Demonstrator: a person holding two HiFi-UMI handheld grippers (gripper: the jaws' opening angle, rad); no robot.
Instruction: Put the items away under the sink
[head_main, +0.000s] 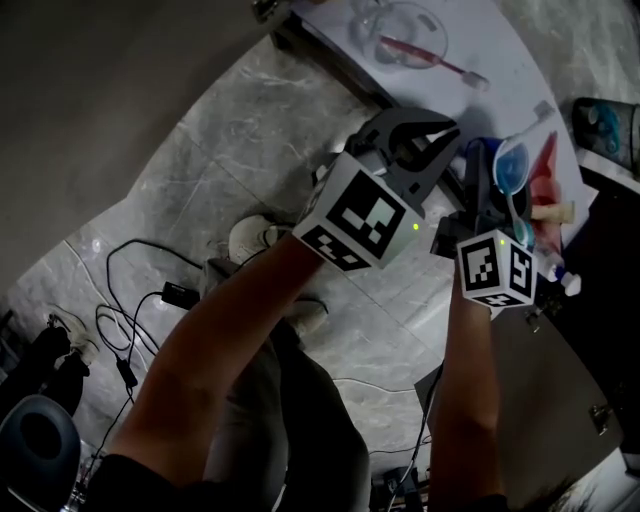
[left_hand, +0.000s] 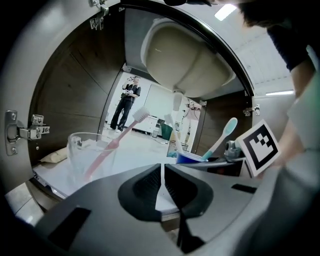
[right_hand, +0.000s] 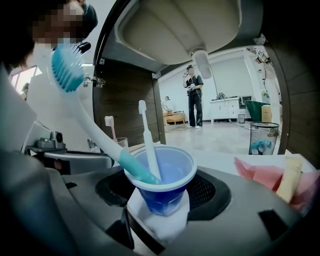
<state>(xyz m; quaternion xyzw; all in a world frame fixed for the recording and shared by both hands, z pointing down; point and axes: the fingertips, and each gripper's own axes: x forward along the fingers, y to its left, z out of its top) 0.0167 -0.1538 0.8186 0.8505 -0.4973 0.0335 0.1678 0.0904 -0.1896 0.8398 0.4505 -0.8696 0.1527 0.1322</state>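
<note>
My right gripper is shut on a blue cup that holds a teal-and-white toothbrush and a thin white toothbrush. In the head view the blue cup hangs just beyond the right gripper's marker cube, at the cabinet's open front. My left gripper is shut with nothing in it, and it sits left of the cup. A clear glass with a pink toothbrush stands on the white shelf under the sink basin.
A pink packet and a beige tube lie on the shelf to the right. A black mesh basket stands further back on the right. A door hinge sits on the left cabinet wall. Cables trail on the marble floor.
</note>
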